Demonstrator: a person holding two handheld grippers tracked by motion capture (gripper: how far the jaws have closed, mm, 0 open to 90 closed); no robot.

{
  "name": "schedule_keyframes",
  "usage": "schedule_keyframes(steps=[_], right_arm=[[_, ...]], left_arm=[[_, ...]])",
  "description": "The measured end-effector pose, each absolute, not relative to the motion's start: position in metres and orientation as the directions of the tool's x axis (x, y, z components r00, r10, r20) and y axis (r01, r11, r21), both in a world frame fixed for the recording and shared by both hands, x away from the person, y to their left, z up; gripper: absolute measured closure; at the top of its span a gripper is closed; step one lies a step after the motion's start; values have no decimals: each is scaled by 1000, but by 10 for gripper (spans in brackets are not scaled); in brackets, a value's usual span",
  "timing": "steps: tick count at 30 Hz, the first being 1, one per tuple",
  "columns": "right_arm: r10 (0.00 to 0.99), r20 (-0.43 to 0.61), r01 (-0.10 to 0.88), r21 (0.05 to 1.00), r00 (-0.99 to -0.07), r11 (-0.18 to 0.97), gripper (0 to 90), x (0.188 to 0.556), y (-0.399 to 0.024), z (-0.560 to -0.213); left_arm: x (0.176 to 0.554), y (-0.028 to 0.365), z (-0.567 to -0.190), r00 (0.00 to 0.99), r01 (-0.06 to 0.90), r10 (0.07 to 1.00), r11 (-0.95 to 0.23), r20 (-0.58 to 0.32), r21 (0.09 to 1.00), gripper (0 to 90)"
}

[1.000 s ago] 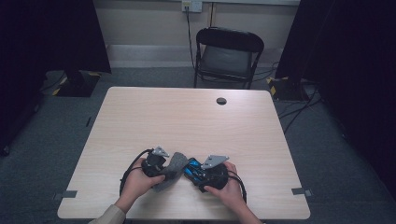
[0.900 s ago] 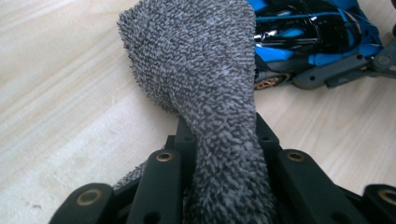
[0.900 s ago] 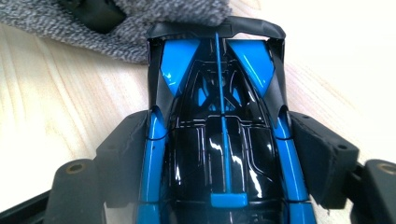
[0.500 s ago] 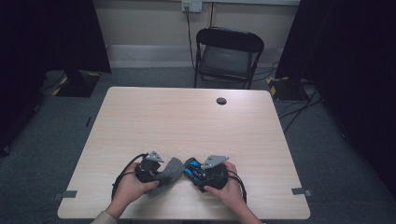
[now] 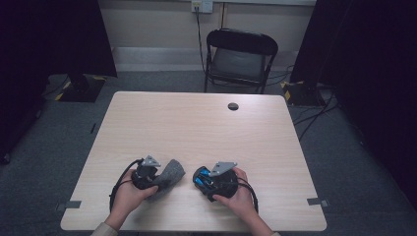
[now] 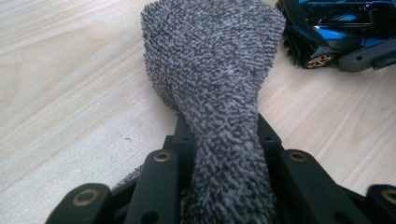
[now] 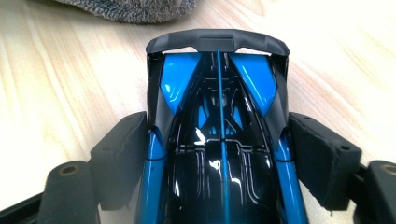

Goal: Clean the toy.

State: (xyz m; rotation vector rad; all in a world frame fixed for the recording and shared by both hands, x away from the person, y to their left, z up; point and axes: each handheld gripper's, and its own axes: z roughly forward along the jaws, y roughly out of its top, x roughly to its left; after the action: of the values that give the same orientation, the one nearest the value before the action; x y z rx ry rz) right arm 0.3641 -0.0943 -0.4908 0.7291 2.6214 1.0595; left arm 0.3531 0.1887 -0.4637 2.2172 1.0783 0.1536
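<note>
High view: both grippers sit at the table's (image 5: pixel 206 123) 6 o'clock edge, the left gripper (image 5: pixel 156 178) pinching a grey cloth (image 5: pixel 168 173), the toy car (image 5: pixel 202 178) at its 3 o'clock. Left gripper view: jaws clenched on the cloth, car at 2 o'clock. Right gripper view: the right gripper (image 7: pixel 219 158) clamps the car's sides, cloth at 11 o'clock. Looks like wiping's underway; next, bring the cloth onto the bodywork.

High view overhead, gripper views close, sharing cloth (image 6: pixel 210 70)
</note>
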Motion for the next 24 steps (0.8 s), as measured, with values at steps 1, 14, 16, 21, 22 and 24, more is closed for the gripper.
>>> schedule_keyframes(steps=[1,14,16,21,22,24], right_arm=[[525,-20,366,694,-851,620,243,364,-93,-490],[548,-6,406,665,-837,627,257,366,-89,-489],[548,0,402,679,-837,614,257,365,-90,-485],[527,4,370,717,-850,591,257,364,-91,-472],[524,0,363,721,-852,590,257,364,-91,-471],[516,15,363,728,-856,581,257,364,-90,-470]], left_arm=[[353,188,-464,656,657,735,-444,-172,609,697],[356,182,-461,647,659,736,-409,-198,632,697],[359,181,-458,638,664,742,-394,-207,636,697],[372,173,-449,620,657,755,-349,-215,669,698],[374,170,-447,624,653,752,-351,-214,671,698],[378,159,-444,638,646,740,-366,-211,669,698]])
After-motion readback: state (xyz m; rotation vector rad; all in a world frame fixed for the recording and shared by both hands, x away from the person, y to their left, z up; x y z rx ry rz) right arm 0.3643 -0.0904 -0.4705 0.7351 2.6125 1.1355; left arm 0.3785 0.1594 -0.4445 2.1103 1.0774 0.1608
